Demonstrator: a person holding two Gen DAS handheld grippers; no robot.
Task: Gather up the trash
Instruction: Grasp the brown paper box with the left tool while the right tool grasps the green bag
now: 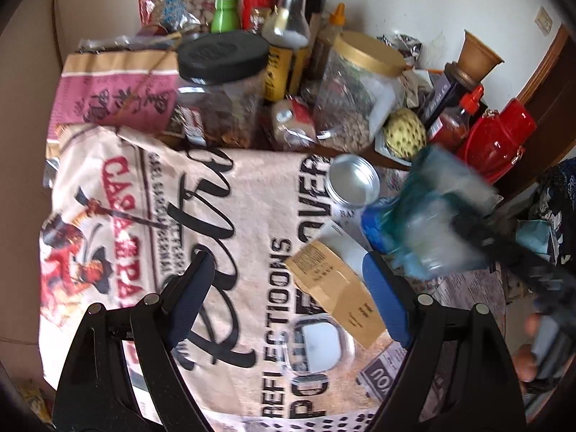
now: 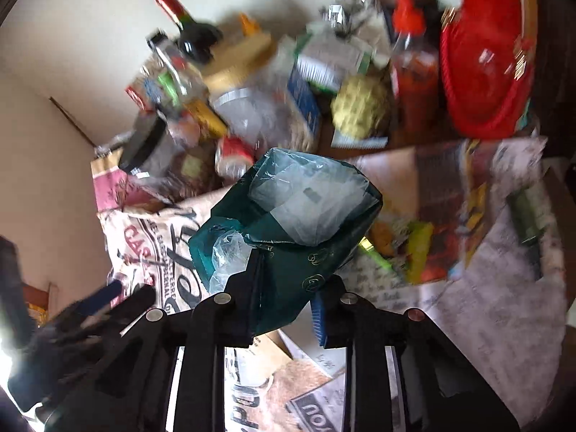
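Note:
My right gripper is shut on a crumpled teal wrapper with clear plastic inside, held above the printed cloth. The wrapper also shows blurred in the left wrist view, held by the right gripper. My left gripper is open above the printed cloth, its right finger beside a brown cardboard box. A clear plastic lid lies near the box. An open silver tin sits farther back.
The back of the table is crowded with jars, bottles, snack bags, a red basket and a custard apple. Newspapers and magazines cover the right side. A wall stands behind.

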